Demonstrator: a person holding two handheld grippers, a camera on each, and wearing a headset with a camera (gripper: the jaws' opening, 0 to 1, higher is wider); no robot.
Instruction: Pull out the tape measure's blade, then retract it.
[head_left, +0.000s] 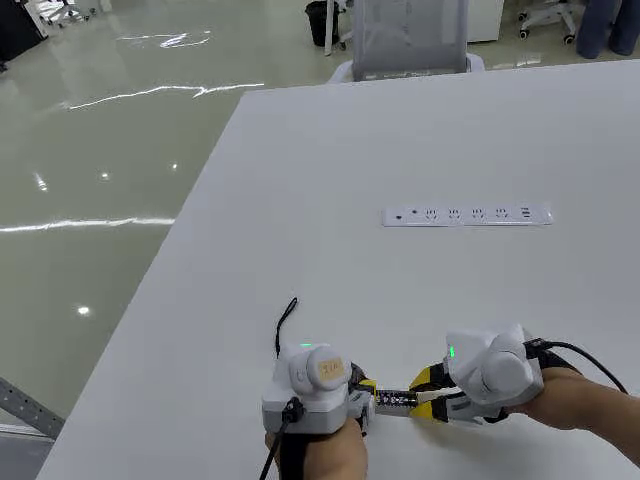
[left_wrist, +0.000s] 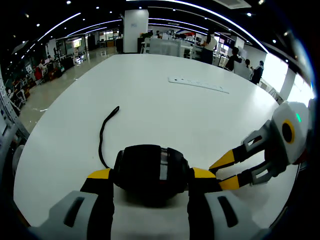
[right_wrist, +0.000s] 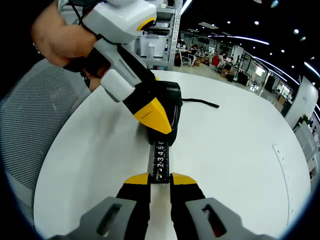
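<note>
open white tabletop (head_left: 330, 180) stretches ahead and to both sides — a flat power strip (head_left: 467, 215) lies well off, far right; the tape measure (left_wrist: 150, 172) trails a thin black strap (left_wrist: 102, 135) forward-left.

Bright overhead light, floor (head_left: 130, 90) glare, fisheye edge distortion, sharp.

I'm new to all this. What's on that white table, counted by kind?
Grippers: 2, the left gripper clamping the tape measure, the right gripper pinching its blade
Tape measure: 1
Power strip: 1
Total: 4
</note>
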